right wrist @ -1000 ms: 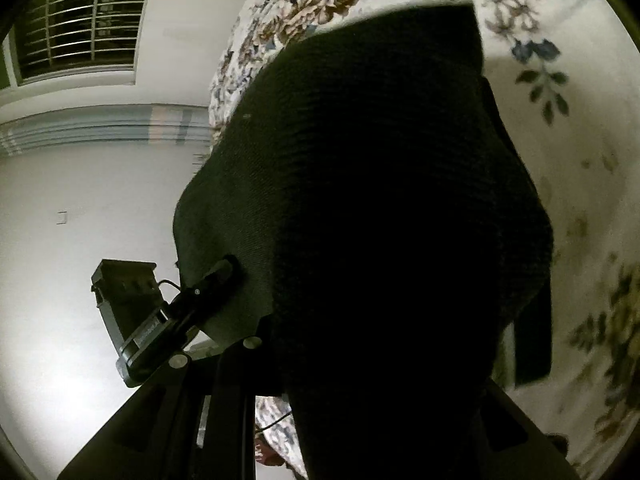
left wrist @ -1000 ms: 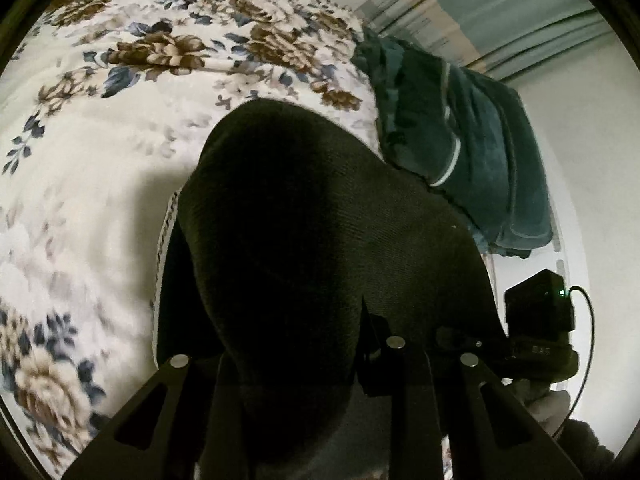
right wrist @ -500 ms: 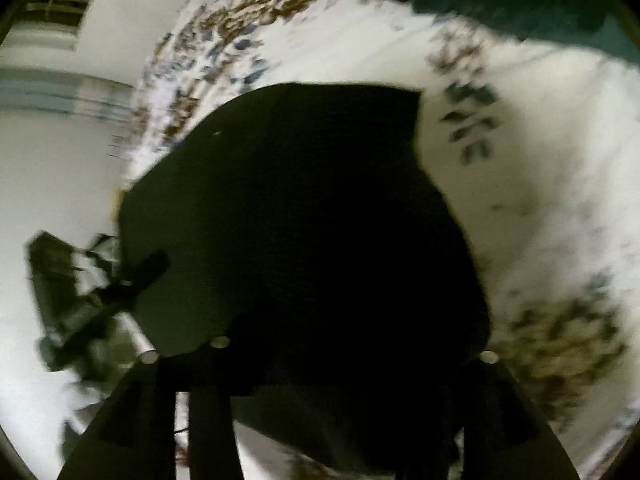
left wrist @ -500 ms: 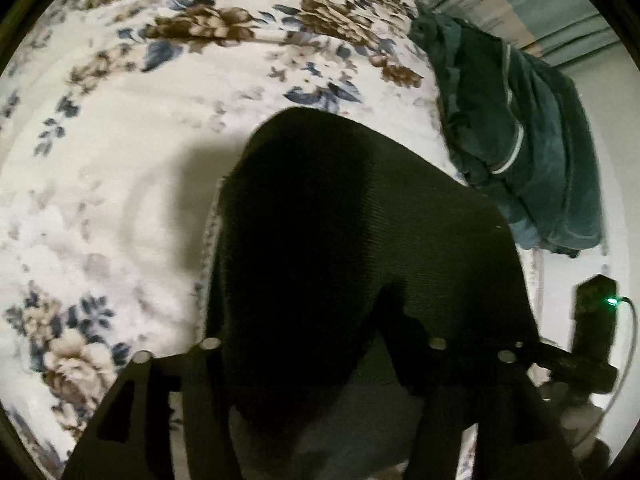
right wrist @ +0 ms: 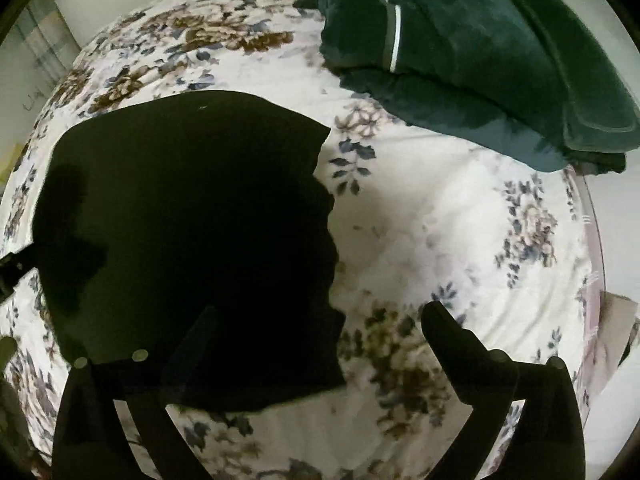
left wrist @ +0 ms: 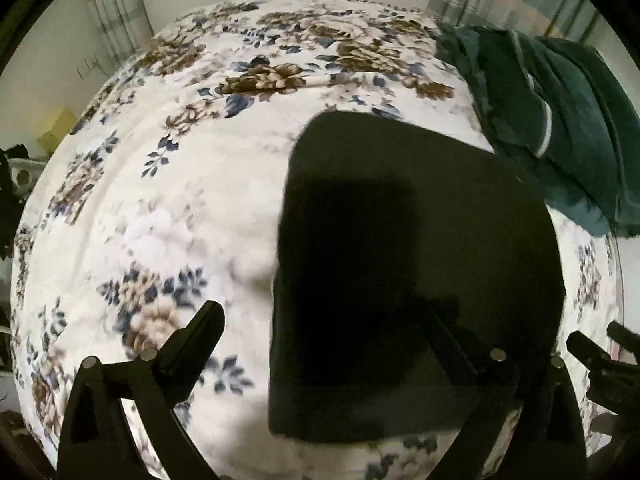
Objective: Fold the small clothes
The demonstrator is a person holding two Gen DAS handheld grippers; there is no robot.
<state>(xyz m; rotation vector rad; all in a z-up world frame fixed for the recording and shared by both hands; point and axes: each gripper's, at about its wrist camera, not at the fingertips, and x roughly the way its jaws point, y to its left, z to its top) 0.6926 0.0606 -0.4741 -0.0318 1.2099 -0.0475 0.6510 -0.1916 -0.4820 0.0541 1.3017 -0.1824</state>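
A black knit garment [left wrist: 416, 264] lies flat and folded on the floral bedspread [left wrist: 192, 184]; it also shows in the right wrist view [right wrist: 188, 240]. My left gripper [left wrist: 324, 320] is open and empty, its jaws wide, hovering over the garment's near left edge. My right gripper [right wrist: 320, 320] is open and empty, hovering over the garment's near right edge. The other gripper's tip [left wrist: 600, 356] shows at the right edge of the left wrist view.
A dark green folded blanket [left wrist: 560, 128] lies at the bed's far right; it also shows in the right wrist view [right wrist: 460, 52]. Striped curtains [left wrist: 500, 4] and a wall stand behind the bed. The bed's right edge [right wrist: 592, 240] is near.
Both grippers let go of the black garment and opened. The garment, held up a second ago, now lies flat on the bed, and both grippers have drawn back from it.
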